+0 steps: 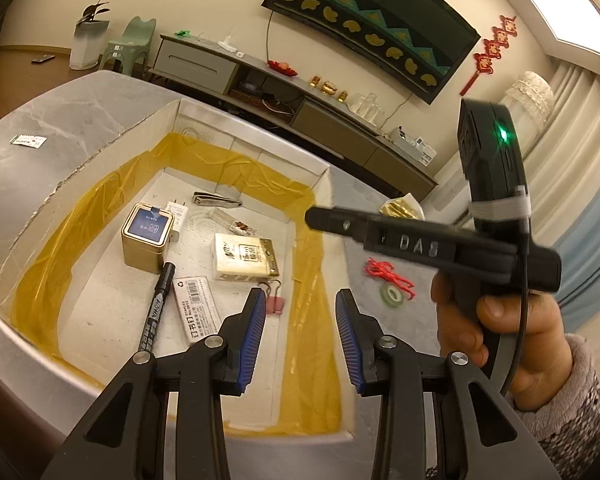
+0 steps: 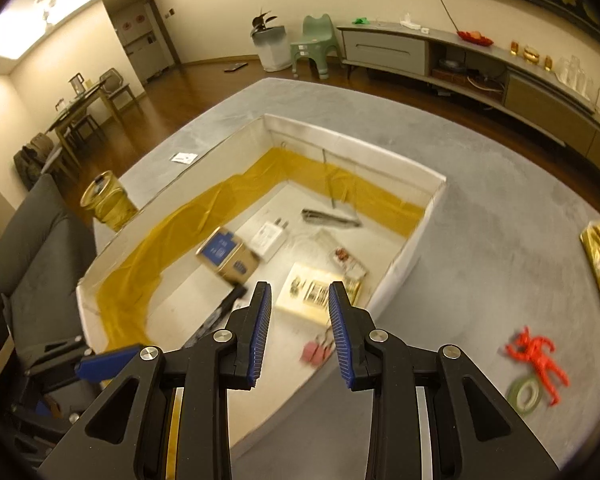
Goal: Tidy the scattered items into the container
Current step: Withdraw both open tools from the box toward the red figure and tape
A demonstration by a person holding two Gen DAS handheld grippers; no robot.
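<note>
In box (image 1: pixel 236 142) on table (image 1: pixel 80 112): tin (image 1: pixel 146 238) left, tissues (image 1: pixel 244 258) right, clippers (image 1: pixel 216 200) far, marker (image 1: pixel 156 308) near. Right of box, on table: figure (image 1: pixel 390 276) touching tape (image 1: pixel 393 295).

The box (image 1: pixel 80 168) is white with yellow tape inside. The table (image 2: pixel 480 240) is grey. At the right of the frame a red toy (image 2: pixel 540 360) lies by a green tape ring (image 2: pixel 524 394). In the box are a gold tin (image 1: pixel 146 236) with a blue top, a black pen (image 1: pixel 156 308) and pink clips (image 1: pixel 274 302). The pads (image 1: pixel 256 336) are blue.
</note>
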